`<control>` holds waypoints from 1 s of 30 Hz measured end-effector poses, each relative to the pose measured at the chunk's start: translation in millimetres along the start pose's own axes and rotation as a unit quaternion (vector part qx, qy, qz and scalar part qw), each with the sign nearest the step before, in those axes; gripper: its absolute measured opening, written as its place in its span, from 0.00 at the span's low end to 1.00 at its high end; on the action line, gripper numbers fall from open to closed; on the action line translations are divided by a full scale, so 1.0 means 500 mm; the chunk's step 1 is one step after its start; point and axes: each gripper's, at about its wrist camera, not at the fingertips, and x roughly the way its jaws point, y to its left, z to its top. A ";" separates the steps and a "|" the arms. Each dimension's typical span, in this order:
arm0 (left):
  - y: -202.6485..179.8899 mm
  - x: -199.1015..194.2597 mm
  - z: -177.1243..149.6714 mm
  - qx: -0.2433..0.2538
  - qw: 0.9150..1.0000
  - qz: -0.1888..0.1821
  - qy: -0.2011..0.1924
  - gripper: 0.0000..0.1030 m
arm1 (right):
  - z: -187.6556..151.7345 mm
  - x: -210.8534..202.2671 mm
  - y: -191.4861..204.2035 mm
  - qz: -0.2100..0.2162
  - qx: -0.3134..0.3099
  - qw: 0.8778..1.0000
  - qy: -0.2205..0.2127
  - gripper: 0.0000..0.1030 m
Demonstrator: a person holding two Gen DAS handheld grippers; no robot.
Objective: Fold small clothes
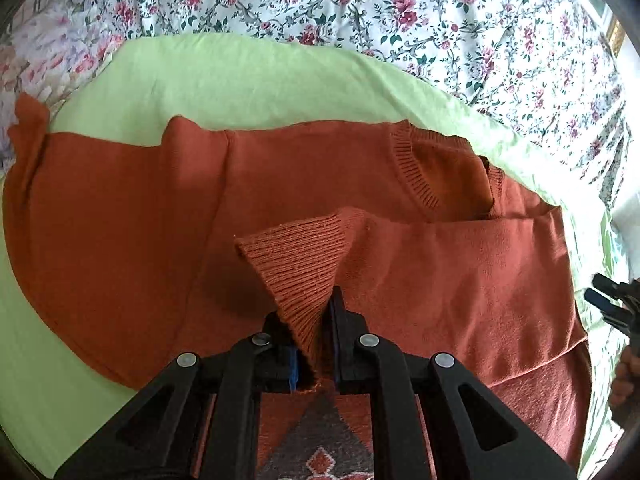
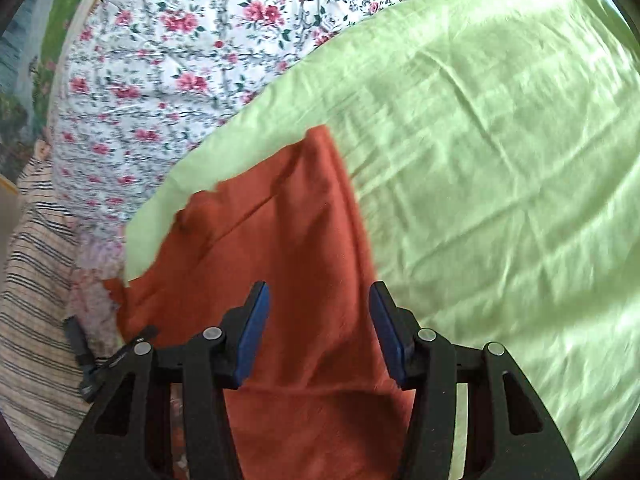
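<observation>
A rust-orange knit sweater (image 1: 280, 184) lies spread on a light green sheet (image 1: 240, 76). Its ribbed neckline (image 1: 412, 168) points to the upper right. My left gripper (image 1: 314, 320) is shut on the ribbed cuff (image 1: 298, 264) of one sleeve, which is folded across the sweater's body. My right gripper (image 2: 318, 312) is open, its blue pads (image 2: 252, 332) on either side of a part of the sweater (image 2: 288, 240) without pinching it. The right gripper also shows at the right edge of the left wrist view (image 1: 612, 304).
The green sheet (image 2: 500, 180) covers a bed with a floral bedspread (image 1: 440, 12) behind it. A striped cloth (image 2: 36, 300) lies at the left in the right wrist view. A hand (image 1: 626, 376) shows at the right edge.
</observation>
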 end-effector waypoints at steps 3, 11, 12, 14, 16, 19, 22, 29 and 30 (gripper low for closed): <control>-0.003 0.014 -0.002 -0.005 1.000 0.007 0.010 0.11 | 0.036 0.042 -0.007 -0.024 -0.016 0.999 0.013 0.52; -0.037 0.024 -0.002 -0.012 0.999 -0.026 0.020 0.11 | 0.077 0.103 -0.013 -0.033 -0.039 0.998 0.047 0.11; -0.051 0.028 -0.004 -0.001 1.000 -0.025 0.019 0.11 | 0.081 0.090 -0.018 -0.036 -0.040 0.998 0.038 0.10; -0.075 0.048 -0.009 0.021 0.999 -0.005 0.024 0.11 | 0.087 0.079 -0.037 -0.048 -0.044 0.997 0.036 0.10; -0.073 0.066 -0.013 0.019 0.999 0.003 0.032 0.11 | 0.085 0.092 -0.057 -0.049 -0.036 0.997 0.049 0.10; -0.056 0.062 -0.009 0.008 0.999 -0.011 0.032 0.13 | 0.083 0.094 -0.054 -0.058 -0.036 0.997 0.046 0.14; -0.050 0.060 -0.009 0.014 0.999 -0.013 0.034 0.18 | 0.077 0.049 -0.032 -0.106 -0.045 0.993 0.015 0.22; -0.029 0.049 -0.017 0.017 0.999 -0.014 0.035 0.25 | -0.018 0.077 0.025 -0.091 -0.104 0.988 0.064 0.30; -0.019 0.041 -0.023 0.021 0.999 -0.002 0.035 0.22 | -0.020 0.080 0.007 -0.094 -0.087 0.990 0.063 0.28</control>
